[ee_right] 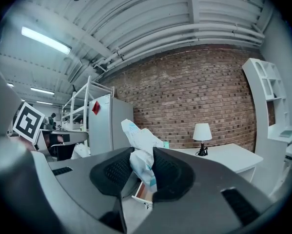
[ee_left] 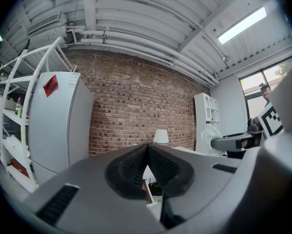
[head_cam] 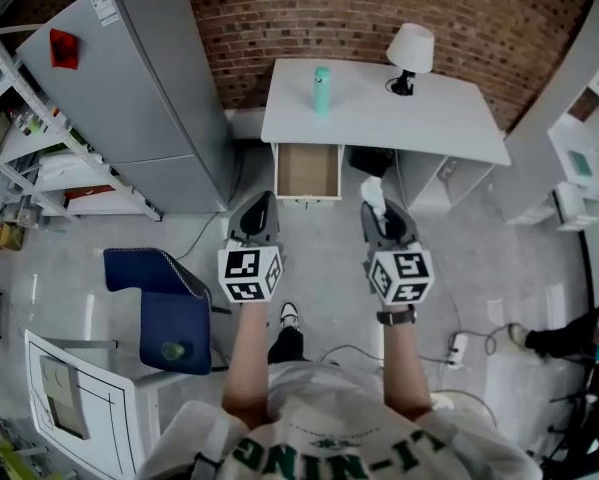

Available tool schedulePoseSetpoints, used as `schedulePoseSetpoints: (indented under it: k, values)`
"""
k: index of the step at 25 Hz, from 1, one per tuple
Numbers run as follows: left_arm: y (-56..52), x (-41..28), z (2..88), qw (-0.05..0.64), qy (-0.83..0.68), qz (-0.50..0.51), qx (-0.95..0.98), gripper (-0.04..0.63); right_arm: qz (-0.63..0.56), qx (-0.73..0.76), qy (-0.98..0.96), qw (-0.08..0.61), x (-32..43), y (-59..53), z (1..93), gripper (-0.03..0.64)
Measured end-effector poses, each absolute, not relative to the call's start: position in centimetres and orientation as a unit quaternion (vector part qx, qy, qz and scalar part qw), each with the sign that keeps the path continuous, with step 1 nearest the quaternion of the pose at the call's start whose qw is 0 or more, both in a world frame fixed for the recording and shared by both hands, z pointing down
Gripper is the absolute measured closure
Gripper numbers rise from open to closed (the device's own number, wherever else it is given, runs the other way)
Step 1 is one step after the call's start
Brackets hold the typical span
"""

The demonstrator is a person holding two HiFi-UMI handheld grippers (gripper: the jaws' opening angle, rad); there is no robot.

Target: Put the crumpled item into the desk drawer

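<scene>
Both my bare forearms reach straight ahead, side by side, each holding its gripper about level and aimed at the white desk surface (head_cam: 399,118) against the brick wall. On the left, a tall grey cabinet (head_cam: 144,88) stands beside the desk, with a blue chair (head_cam: 169,313) nearer me. My left gripper (head_cam: 261,204) is clenched on nothing, its black pads meeting at the tips. Just beyond it, the wooden-lined desk drawer (head_cam: 307,171) stands open under the surface's left end. A teal bottle (head_cam: 322,88) stands on the surface above it. My right gripper (head_cam: 377,211) pinches the crumpled white item (head_cam: 373,192), which sticks up past the jaws, to the right of the drawer and outside it. A white table lamp (head_cam: 409,53) stands further right.
</scene>
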State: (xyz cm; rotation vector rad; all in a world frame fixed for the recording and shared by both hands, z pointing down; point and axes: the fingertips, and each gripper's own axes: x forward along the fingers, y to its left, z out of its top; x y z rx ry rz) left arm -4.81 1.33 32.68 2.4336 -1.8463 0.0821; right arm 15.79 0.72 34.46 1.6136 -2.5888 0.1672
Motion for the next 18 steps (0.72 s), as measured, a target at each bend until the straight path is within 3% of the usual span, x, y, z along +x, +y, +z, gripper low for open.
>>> schedulePoseSetpoints:
  k: [18]
  values:
    - [-10.3,-11.8,33.8,0.055,-0.548,0.041,0.834,0.597,0.072,0.552,-0.828,0.062,7.4,-9.0,35.6,0.511]
